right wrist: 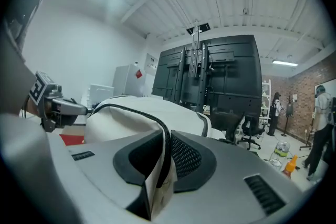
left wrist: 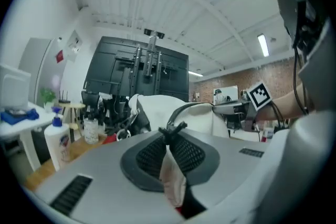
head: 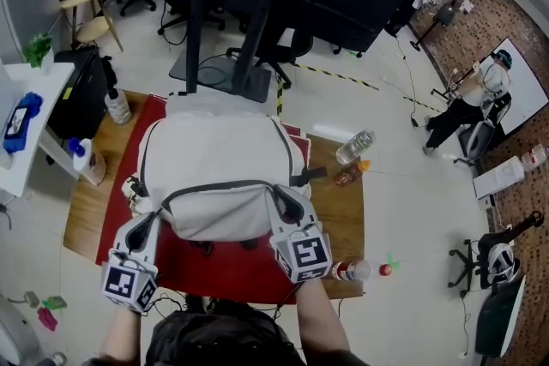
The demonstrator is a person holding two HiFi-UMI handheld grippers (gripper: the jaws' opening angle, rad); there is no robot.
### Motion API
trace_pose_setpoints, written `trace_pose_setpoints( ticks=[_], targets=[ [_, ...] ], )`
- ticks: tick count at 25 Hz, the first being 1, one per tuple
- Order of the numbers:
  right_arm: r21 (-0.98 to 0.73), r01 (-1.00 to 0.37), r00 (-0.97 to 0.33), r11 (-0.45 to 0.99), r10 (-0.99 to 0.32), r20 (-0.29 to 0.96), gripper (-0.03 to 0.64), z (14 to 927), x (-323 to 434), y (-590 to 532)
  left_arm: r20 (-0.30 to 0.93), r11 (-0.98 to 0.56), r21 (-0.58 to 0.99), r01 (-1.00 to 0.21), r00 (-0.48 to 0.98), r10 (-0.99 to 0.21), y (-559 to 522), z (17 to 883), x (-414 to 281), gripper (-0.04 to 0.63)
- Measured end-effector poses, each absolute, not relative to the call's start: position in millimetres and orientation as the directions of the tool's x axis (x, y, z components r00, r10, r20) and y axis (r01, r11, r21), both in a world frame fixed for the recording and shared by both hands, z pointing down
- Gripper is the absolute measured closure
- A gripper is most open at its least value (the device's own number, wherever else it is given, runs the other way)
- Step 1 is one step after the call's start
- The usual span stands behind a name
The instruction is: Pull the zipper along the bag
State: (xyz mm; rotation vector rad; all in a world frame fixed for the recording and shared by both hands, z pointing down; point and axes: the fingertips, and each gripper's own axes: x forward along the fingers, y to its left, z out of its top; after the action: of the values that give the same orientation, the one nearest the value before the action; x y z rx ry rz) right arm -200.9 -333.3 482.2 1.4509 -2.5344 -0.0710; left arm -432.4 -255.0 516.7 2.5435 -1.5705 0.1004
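Observation:
A white bag lies on a red mat, with a dark zipper arching across its front pocket. My left gripper is at the zipper's left end. In the left gripper view it is shut on the black zipper pull, with a fold of pale fabric pinched between the pads. My right gripper holds the zipper's right end. In the right gripper view it is shut on the bag's fabric, with the zipper track running into the jaws.
The mat covers a wooden table. A clear bottle lies to the bag's right, and a red-capped one lies at the front edge. Two more bottles stand at the left. A black stand rises behind.

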Motion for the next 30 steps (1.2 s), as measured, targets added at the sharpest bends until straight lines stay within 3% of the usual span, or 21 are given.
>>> trace_pose_setpoints(
  ticks=[3, 9, 20, 30],
  targets=[
    [0.144, -0.849, -0.486, 0.509, -0.858, 0.164, 0.541, 483, -201, -336, 0.124, -0.427, 0.178, -0.886, 0.451, -0.884, -250, 535, -433, 0.551],
    [0.104, -0.868, -0.468, 0.486, -0.870, 0.157, 0.541, 488, -199, -343, 0.126, -0.428, 0.170, -0.888, 0.450, -0.884, -241, 544, -418, 0.549],
    [0.040, -0.890, -0.444, 0.454, -0.884, 0.146, 0.541, 492, -194, -339, 0.168, -0.415, 0.316, -0.853, 0.481, -0.861, -229, 578, -393, 0.549],
    [-0.001, -0.902, -0.429, 0.433, -0.893, 0.136, 0.531, 485, -193, -328, 0.193, -0.402, 0.223, -0.888, 0.444, -0.875, -228, 559, -405, 0.540]
  ],
)
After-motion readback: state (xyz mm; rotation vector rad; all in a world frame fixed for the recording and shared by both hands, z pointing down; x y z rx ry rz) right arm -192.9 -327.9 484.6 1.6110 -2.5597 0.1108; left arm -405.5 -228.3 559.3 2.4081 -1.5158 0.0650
